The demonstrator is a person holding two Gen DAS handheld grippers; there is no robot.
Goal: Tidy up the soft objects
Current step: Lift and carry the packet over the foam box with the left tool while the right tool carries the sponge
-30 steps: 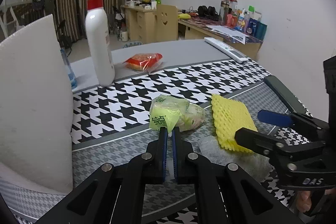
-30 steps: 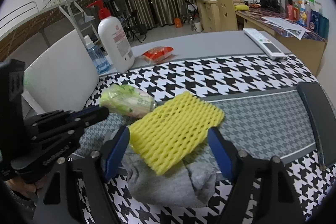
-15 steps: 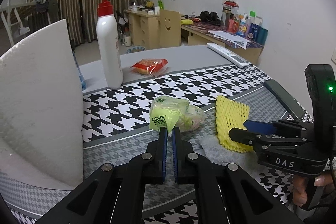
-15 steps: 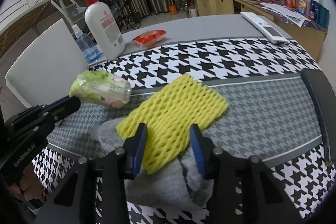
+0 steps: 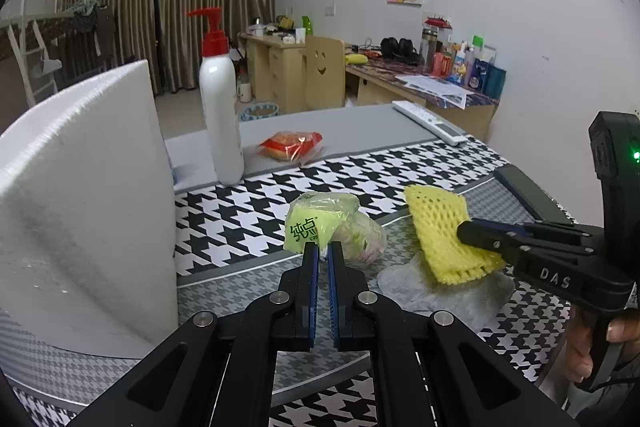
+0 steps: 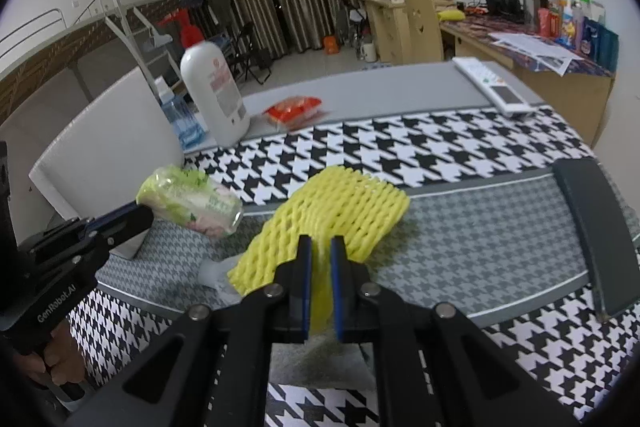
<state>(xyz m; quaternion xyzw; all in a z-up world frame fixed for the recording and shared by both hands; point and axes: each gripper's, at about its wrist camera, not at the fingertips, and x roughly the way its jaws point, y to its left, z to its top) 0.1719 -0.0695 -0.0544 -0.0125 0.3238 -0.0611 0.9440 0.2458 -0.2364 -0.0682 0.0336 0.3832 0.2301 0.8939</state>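
Right wrist view: right hand-held gripper [image 6: 320, 259] just closed, clenched on near edge of yellow foam mesh sleeve [image 6: 340, 207], probably to lift it off grey cloth [image 5: 440, 291]. Left hand-held gripper [image 5: 324, 251] clamped on green plastic snack bag [image 5: 320, 223], raised above houndstooth table [image 5: 400, 171].

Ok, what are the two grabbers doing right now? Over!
Left gripper shut on the green packet. Right gripper jaws just closed, pinching the yellow foam net. Grey cloth underneath, nothing blocking.
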